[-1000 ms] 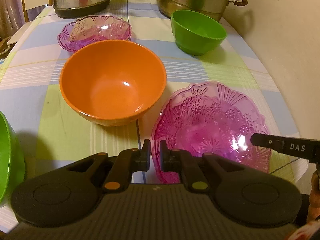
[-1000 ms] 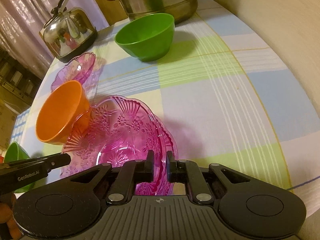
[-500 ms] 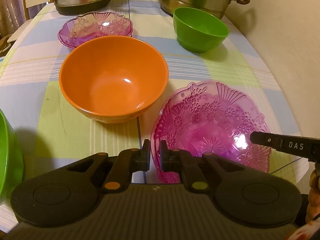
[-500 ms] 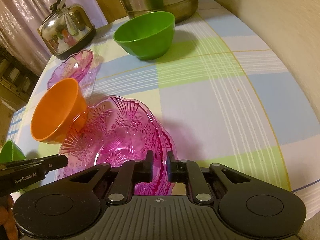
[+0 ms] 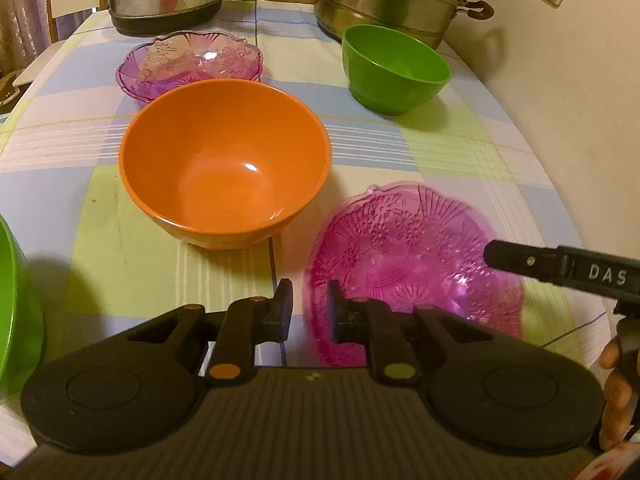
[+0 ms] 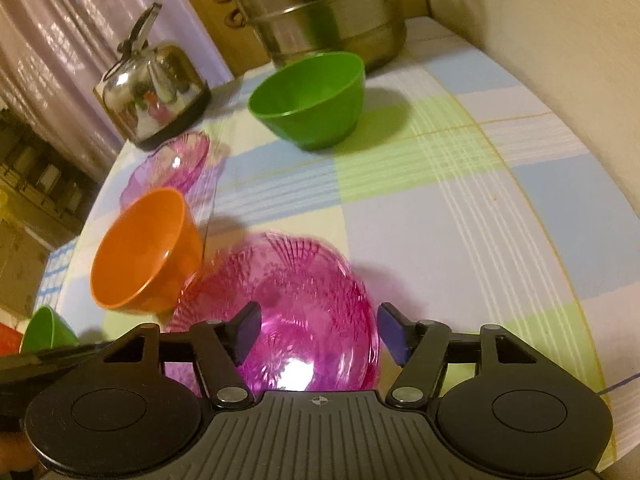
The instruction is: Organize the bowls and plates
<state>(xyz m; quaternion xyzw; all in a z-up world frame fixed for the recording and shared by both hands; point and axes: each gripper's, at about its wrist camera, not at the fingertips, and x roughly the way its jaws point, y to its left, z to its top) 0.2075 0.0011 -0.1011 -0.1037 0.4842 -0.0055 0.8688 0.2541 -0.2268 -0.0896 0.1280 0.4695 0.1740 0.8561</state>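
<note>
A pink glass plate (image 5: 412,256) lies on the checked tablecloth near the front right; it also shows in the right wrist view (image 6: 296,308), blurred. My right gripper (image 6: 318,334) is open, its jaws wide apart over the plate's near rim. My left gripper (image 5: 309,312) is slightly open and empty, at the plate's left edge. An orange bowl (image 5: 226,172) stands left of the plate. A second pink glass plate (image 5: 188,62) lies behind it. A green bowl (image 5: 394,68) stands at the back right.
Another green bowl (image 5: 16,312) is at the left edge. A steel kettle (image 6: 154,96) and a steel steamer pot (image 6: 320,12) stand at the table's back. A wall (image 5: 568,100) runs along the right side. The table edge is close at the front right.
My right gripper has opened wide and let go of the near pink plate, which now lies on the cloth. My left gripper has opened a little. Both views have pulled back slightly.
</note>
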